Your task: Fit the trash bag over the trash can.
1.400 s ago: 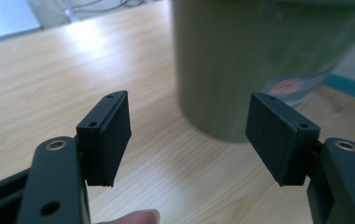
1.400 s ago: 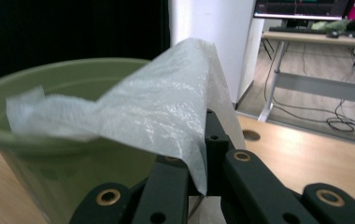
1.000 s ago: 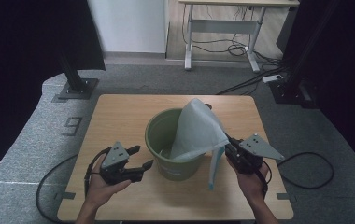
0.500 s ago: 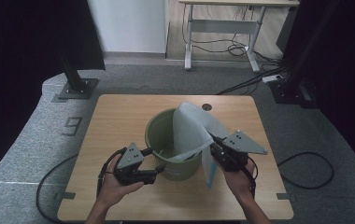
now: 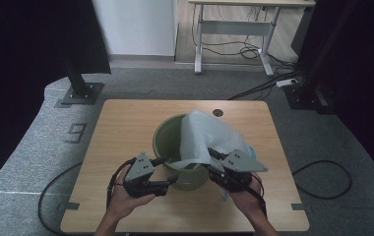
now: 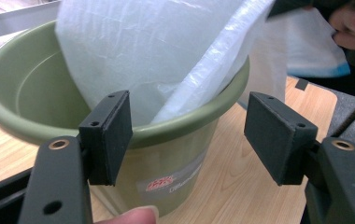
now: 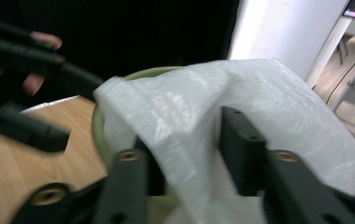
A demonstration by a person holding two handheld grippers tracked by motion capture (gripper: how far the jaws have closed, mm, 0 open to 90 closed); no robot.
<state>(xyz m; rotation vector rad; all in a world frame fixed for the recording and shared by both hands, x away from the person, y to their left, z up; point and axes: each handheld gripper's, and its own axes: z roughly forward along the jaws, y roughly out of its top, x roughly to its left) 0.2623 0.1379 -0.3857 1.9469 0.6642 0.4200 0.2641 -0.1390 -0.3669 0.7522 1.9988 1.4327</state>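
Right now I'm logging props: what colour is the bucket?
Olive green bucket, clearest in the left gripper view.

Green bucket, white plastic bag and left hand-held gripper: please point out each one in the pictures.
Green bucket [image 6: 7, 100], left gripper view, on its inner wall.
White plastic bag [image 5: 209, 135], high view, on its upper side.
Left hand-held gripper [image 5: 175, 181], high view, midway between its fingertips.
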